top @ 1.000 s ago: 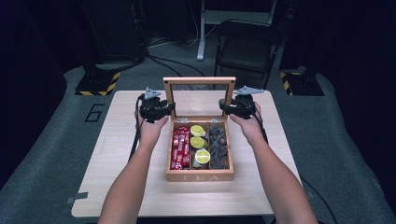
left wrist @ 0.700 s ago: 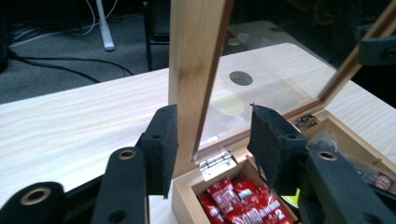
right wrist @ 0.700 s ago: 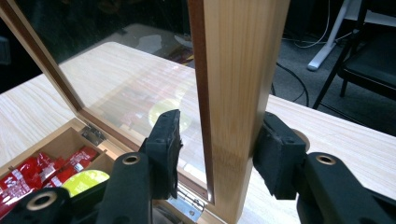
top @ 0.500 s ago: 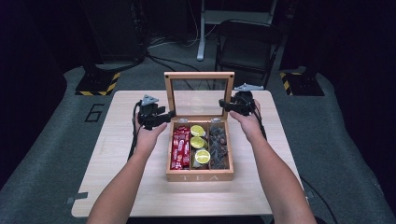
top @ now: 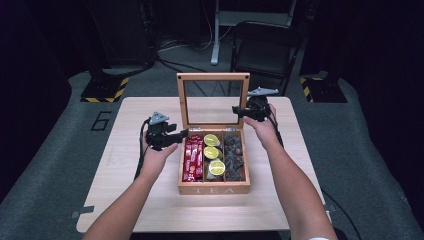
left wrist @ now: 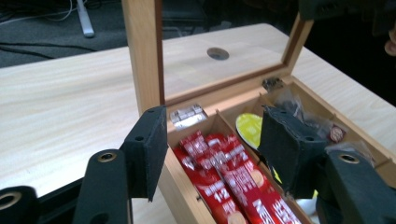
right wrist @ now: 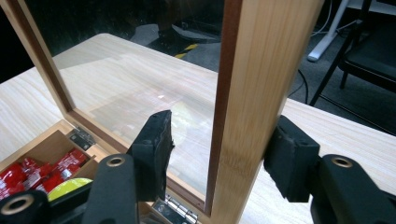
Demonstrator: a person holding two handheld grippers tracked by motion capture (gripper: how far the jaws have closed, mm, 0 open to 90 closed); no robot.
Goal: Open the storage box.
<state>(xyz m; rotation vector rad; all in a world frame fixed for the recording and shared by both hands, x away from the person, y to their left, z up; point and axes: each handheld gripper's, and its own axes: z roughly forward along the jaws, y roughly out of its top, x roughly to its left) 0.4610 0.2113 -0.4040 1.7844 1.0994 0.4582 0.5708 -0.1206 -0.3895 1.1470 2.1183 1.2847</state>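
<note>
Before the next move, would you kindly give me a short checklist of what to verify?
1. Lid upright: ok.
2. Right gripper clear of lid: not ok; its jaws have just been opening, but the frame is between them.
3. Left gripper open: ok; its jaws have just been opening, nothing gripped.
4. Left gripper aimed at sachets: ok; untouched.
5. Box flat on table: ok.
6. Sachets loose enough to lift: cannot tell.

"TEA" on the wooden box (top: 214, 190); "6" on the floor (top: 101, 120).

Black folding chair (top: 265, 47) behind table (top: 140, 200)
</note>
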